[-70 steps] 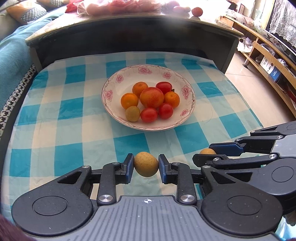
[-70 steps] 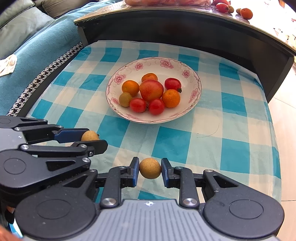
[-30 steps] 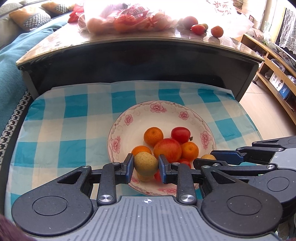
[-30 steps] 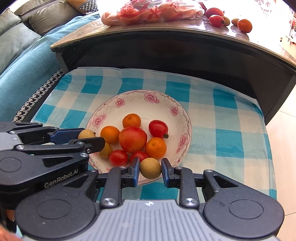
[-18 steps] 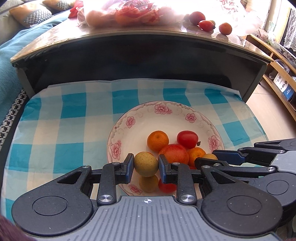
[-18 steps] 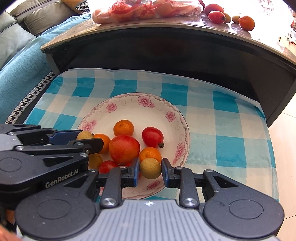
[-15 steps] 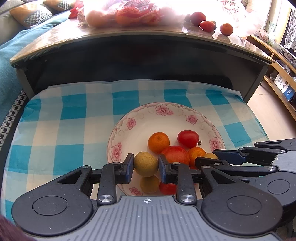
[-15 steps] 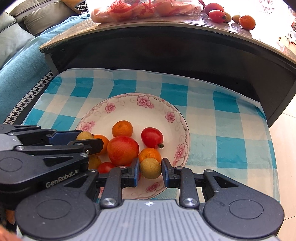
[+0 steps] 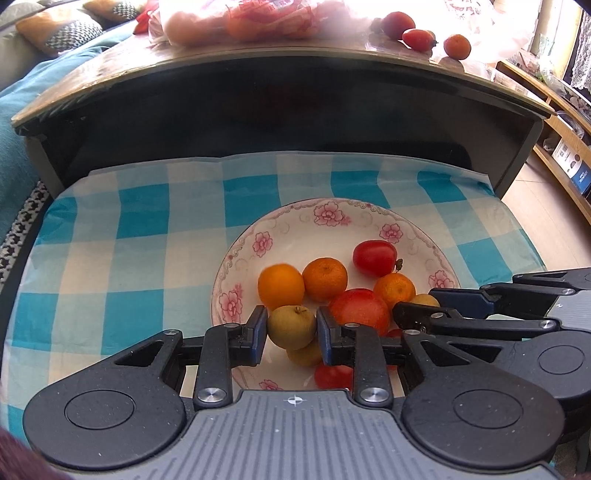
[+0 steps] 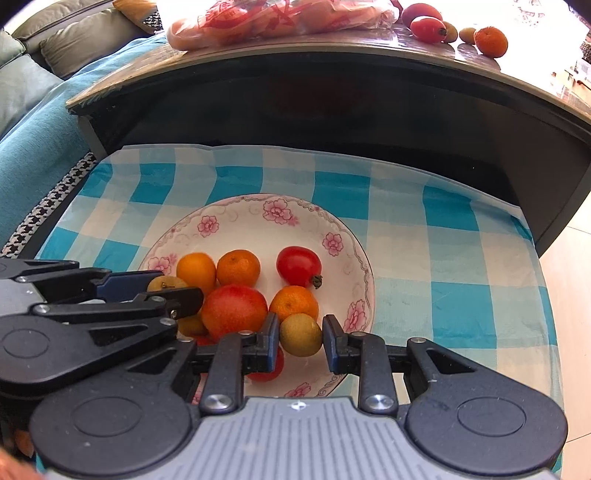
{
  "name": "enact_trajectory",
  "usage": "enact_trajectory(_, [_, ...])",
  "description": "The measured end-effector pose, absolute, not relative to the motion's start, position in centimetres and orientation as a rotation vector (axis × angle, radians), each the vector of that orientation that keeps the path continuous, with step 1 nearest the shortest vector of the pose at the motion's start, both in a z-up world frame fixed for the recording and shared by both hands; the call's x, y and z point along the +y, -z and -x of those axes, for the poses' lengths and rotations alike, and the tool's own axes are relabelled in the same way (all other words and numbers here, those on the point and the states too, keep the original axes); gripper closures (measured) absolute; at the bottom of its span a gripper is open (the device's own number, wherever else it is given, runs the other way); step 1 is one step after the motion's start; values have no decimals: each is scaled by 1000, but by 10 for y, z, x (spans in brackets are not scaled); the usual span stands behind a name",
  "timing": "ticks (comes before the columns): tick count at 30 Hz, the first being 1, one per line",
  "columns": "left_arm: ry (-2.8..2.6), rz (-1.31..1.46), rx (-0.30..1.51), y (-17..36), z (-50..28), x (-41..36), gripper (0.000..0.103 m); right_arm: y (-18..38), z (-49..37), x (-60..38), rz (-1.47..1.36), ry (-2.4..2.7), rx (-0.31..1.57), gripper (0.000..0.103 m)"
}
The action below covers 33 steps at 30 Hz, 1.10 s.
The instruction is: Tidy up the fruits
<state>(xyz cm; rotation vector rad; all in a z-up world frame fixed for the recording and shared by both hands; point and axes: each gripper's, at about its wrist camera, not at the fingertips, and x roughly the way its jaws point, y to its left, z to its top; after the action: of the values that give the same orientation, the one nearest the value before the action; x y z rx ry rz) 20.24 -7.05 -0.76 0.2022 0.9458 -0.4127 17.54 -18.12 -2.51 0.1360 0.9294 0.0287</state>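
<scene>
Both grippers hang over a white, flower-rimmed porcelain plate (image 9: 291, 229) that sits on a blue-and-white checked cloth (image 9: 129, 258) in front of a dark low table with a glossy wooden top (image 10: 332, 96). The left gripper (image 9: 291, 328) has its jaws clamped on a small yellow-green round fruit with a short stem (image 9: 291, 326), held above the near left part of the plate, just over another yellowish fruit (image 9: 304, 355) lying there. The right gripper (image 10: 300, 335) is likewise closed on a small greenish-brown round fruit (image 10: 300, 334), above the near right part of the plate and beside a small orange mandarin (image 10: 294, 302). In the plate lie a large red-orange round fruit (image 10: 234, 310), two further orange mandarins (image 10: 238, 267), an oval red tomato (image 10: 298, 266) and, low between the grippers, what looks like a small red tomato (image 9: 333, 376), though it is mostly hidden. Whether either held fruit touches the pile below cannot be told. On the far tabletop rest a clear plastic bag of fruit (image 10: 277, 20) and a few loose pieces (image 10: 489, 40).
</scene>
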Motion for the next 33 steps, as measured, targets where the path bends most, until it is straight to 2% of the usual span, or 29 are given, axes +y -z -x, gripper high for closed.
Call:
enact_trajectory(14, [406,-226,937,6,-200,-71,64,26,-176,-181,-136,-20,929,74])
enact_trajectory(33, [400,-236,919,-4,-190,-64,49,17,-166,-184,-143,6,913,71])
